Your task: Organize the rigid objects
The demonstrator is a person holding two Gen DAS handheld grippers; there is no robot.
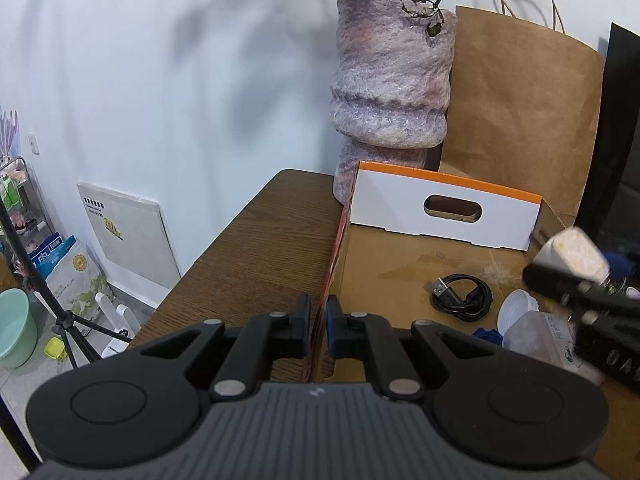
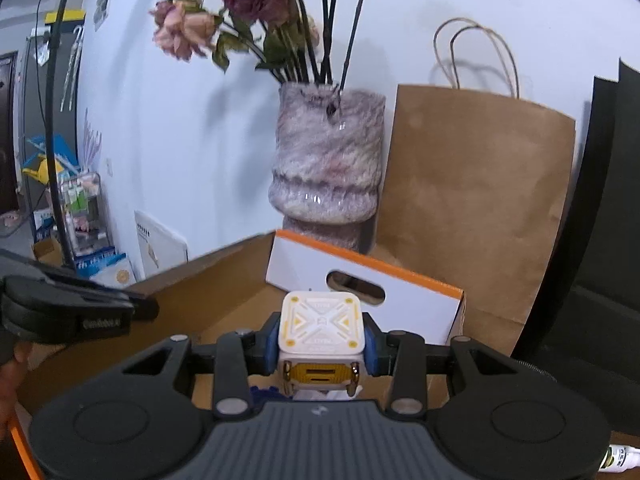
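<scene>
1. Between the blue pads of the right gripper (image 2: 321,346) sits a white cube-shaped block (image 2: 322,326) with rounded corners; its top face carries a raised X-shaped pattern with yellow triangles and yellow corner dots, and its near face holds a yellow panel with slots and brassy pins. The pads press on both flanks, so the jaws are clamped on it.
2. Held this way, the block hangs above the open cardboard box (image 1: 400,264), near the box's far wall, a white flap (image 1: 444,210) with an orange edge and an oval hand slot.
3. At the box's left wall, the left gripper (image 1: 318,328) has its jaws together, pinching the thin cardboard side.
4. Only the left wrist view shows the box floor: a coiled black USB cable (image 1: 462,294), a white lid (image 1: 516,308) and a clear plastic tub (image 1: 540,336) at the right. It also shows the right gripper (image 1: 576,280) from the side, blurred, with the block in its tip.
5. Only the right wrist view shows the block's faces, the dried roses (image 2: 208,20) above the vase (image 2: 326,168), and a small white bottle (image 2: 622,458) at the lower right.
6. Behind the box stand the vase and a brown paper bag (image 2: 476,208), both just beside the flap. Bare wooden table (image 1: 256,256) lies left of the box, ending at a rounded edge; much of the box floor toward the far wall and left wall is unoccupied.
</scene>
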